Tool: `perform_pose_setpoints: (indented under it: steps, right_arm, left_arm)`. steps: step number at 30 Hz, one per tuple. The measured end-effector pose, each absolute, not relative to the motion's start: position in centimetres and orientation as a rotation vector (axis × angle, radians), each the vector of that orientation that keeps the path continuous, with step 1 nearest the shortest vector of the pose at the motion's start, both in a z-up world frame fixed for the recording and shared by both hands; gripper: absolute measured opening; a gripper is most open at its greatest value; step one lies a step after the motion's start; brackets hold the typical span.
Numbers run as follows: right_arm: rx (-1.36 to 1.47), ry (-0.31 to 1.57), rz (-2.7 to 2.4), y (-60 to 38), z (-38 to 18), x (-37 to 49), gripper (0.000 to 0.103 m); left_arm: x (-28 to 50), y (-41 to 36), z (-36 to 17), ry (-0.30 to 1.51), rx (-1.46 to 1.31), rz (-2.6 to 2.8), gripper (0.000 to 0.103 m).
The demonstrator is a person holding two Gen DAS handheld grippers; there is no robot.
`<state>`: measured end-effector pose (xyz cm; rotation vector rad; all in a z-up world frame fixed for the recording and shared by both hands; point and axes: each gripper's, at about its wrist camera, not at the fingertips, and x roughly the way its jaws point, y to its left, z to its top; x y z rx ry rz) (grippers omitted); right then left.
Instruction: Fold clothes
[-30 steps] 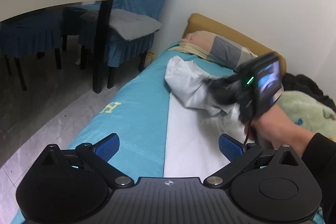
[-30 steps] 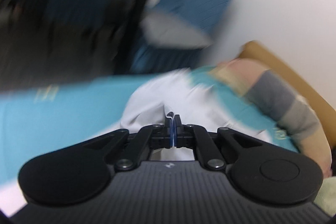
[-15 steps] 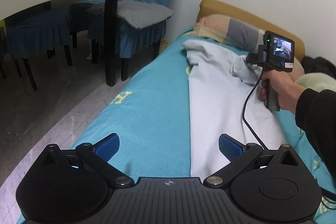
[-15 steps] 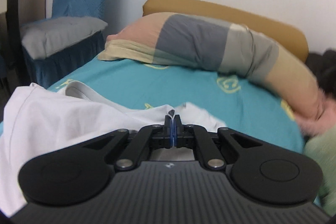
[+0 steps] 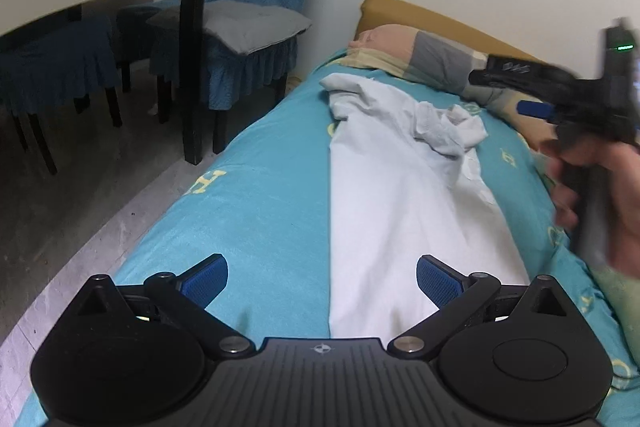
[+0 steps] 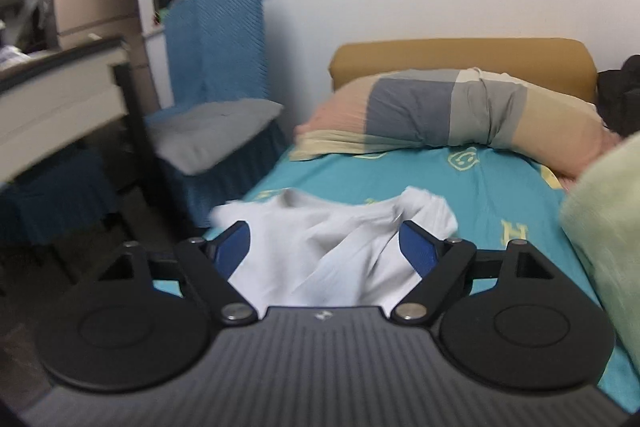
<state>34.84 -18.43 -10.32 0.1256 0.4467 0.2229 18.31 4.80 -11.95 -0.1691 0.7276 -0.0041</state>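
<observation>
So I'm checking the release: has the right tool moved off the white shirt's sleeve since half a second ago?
Yes. The right tool has just opened and backed away from the pillow; the white shirt lies loose below.

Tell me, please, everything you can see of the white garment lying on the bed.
The white garment looks like thin, soft cotton, perhaps a T-shirt. It lies lengthwise on the turquoise bedsheet, its long left edge straight, its body mostly flat with shallow creases. Towards the pillow its top is bunched, one sleeve-like part crumpled into a heap. Neither the open right gripper nor the open left gripper grips it; only the sheet visibly touches it.
</observation>
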Motion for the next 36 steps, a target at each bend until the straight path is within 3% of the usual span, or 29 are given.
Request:
perform_pose_setpoints:
  steps: [8, 15, 22, 36]
  right_arm:
    - [0.198, 0.454, 0.229, -18.8, -5.6, 15.1, 0.083]
    - [0.166, 0.440, 0.211, -21.6, -5.2, 5.2, 0.083]
    - [0.309, 0.498, 0.190, -24.7, -10.0, 3.6, 0.083]
    - [0.402, 0.612, 0.202, -26.1, -12.9, 5.7, 0.083]
  left_arm:
    - [14.5, 4.9, -8.9, 0.669, -0.112, -0.067, 0.102]
    - [10.4, 4.6, -7.5, 0.698, -0.134, -0.120, 0.102]
    - [9.1, 4.1, -8.5, 0.804, -0.163, -0.114, 0.102]
    - [9.0, 3.9, -12.6, 1.011, -0.226, -0.074, 0.101]
